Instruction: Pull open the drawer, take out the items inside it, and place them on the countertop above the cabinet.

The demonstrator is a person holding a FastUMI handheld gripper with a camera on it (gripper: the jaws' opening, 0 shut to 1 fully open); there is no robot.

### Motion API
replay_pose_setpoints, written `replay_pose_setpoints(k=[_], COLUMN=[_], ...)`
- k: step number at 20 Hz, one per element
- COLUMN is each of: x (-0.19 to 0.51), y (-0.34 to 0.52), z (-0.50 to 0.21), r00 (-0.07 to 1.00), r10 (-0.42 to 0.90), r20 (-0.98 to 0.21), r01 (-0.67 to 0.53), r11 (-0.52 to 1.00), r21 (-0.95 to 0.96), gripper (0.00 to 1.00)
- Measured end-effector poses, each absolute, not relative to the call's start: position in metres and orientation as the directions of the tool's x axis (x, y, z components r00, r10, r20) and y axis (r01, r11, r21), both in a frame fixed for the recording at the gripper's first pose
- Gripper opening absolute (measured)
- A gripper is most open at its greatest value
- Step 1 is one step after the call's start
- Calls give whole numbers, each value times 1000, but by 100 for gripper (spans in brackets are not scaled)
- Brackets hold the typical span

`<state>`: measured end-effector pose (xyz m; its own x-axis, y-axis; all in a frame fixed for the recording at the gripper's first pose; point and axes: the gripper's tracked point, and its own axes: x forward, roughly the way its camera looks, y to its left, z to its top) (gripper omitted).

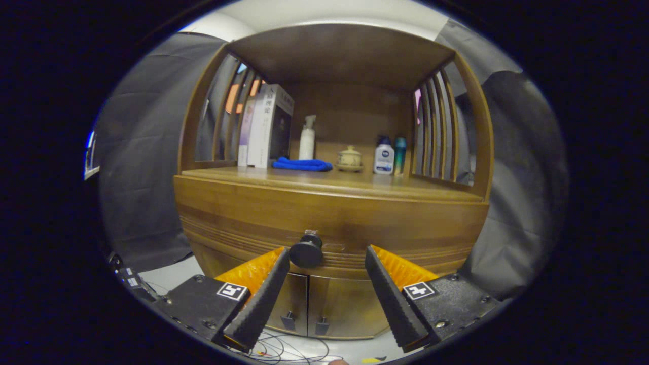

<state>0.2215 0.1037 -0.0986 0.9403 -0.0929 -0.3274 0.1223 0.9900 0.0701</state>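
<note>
A wooden cabinet stands ahead with a closed drawer (329, 223) under its countertop (355, 185). A round dark knob (306, 252) sticks out of the drawer front. My gripper (327, 256) is open, its fingers spread wide. The knob sits just ahead of the fingers, close to the left fingertip (280, 263) and well clear of the right one (373, 261). Nothing is held. What the drawer holds is hidden.
On the countertop stand books (268, 126), a white pump bottle (307, 139), a blue cloth (302, 165), a small lidded pot (349, 158) and two bottles (389, 156). Slatted side panels enclose the shelf. Two lower cabinet doors (309, 304) are closed. Cables (284, 350) lie on the floor.
</note>
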Motion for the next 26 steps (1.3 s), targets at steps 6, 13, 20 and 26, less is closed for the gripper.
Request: replay_pose_setpoints(k=[6,13,20,26], x=[248,256,256,254], y=[125,123,122,125], z=[-106,-114,-112,-112], r00=[934,920,905,901], r10=[-60,-103,-128,-116], r20=[-351,-377,-405,-418], r01=[83,131,147,146], r11=[995,990,989,989], r21=[51,49,16,40], gripper=[91,56,42,35])
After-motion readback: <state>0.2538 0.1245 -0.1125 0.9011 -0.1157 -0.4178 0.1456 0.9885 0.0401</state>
